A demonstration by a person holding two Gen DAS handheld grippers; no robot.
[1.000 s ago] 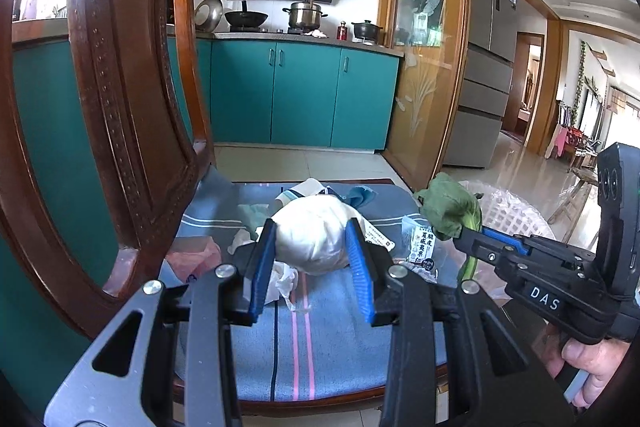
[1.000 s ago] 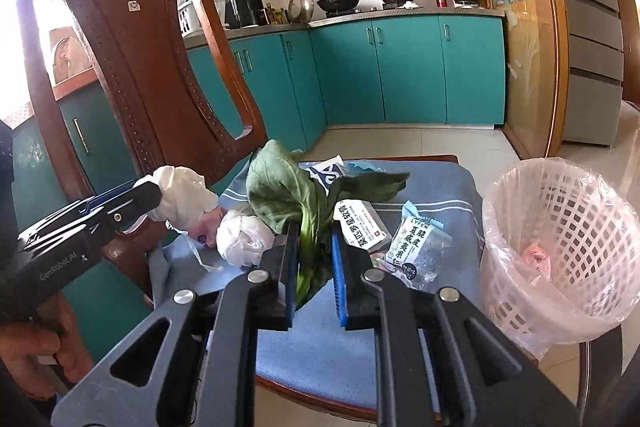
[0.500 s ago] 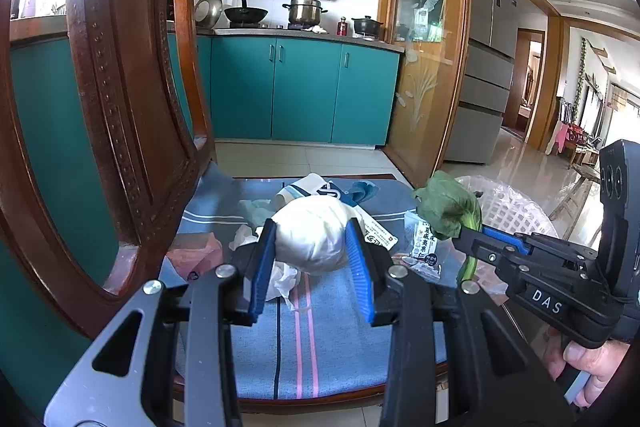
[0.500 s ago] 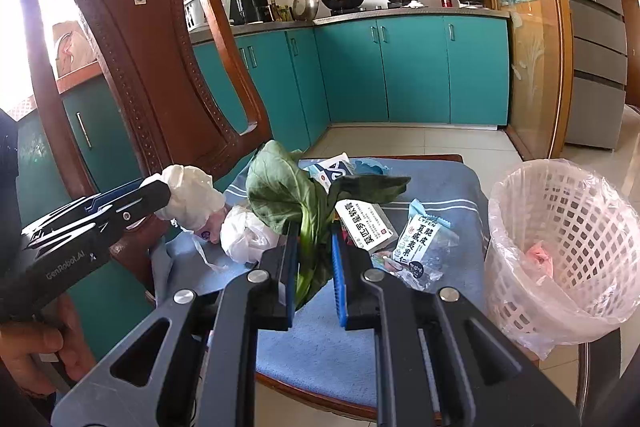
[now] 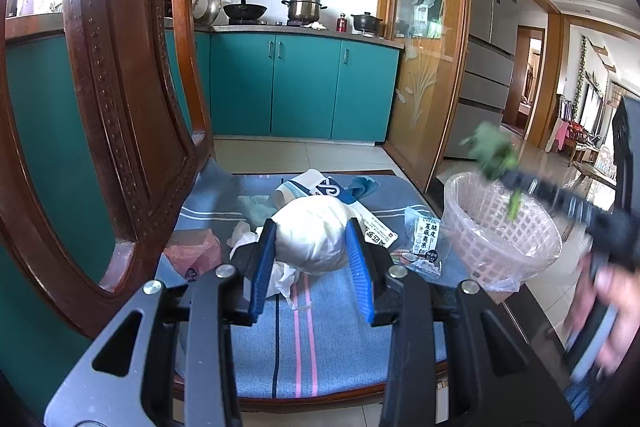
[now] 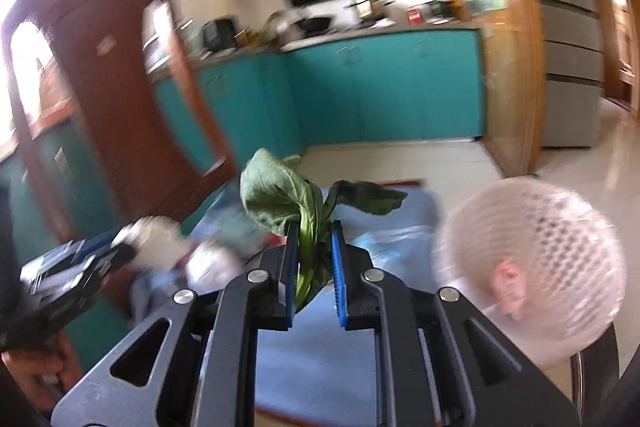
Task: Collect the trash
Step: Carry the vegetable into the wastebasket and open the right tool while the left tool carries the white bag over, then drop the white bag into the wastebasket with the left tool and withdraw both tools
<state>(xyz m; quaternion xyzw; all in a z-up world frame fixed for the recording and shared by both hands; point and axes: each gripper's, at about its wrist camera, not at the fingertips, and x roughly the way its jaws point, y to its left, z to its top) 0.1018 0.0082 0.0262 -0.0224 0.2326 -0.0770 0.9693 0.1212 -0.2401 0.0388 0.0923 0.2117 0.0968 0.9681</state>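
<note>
Key relation: the leafy green [image 6: 296, 203] held in the right gripper [image 6: 314, 259] lies left of the white mesh basket [image 6: 532, 259] in the right wrist view; the basket's mouth sits at the lower right of that frame, so the drop looks to need a carry rightward.
Long axis of the green: stem runs down between the fingers, leaves fan out above them, roughly upright.
Nearer hand: the right; in the left wrist view the right gripper [image 5: 516, 183] already hangs over the basket [image 5: 500, 247] at the right edge of the frame, blurred.
Right fingers: narrow, pinching the stem of the green.
Left fingers: partly closed around the white wad [image 5: 312, 239], both blue pads against its sides, at the centre of the left wrist view.
Left gripper [image 5: 312, 259]: over the blue striped chair cushion [image 5: 304, 339], basket to its right.
Other trash on the cushion: a printed snack wrapper [image 5: 424, 239] just left of the basket, a pink scrap [image 5: 196, 251] at the left by the chair back [image 5: 120, 107].
Inside the basket: a pink piece [image 6: 508, 279] shows through the mesh.
Step in hand, as judged: green going to the basket first, wad next.
</note>
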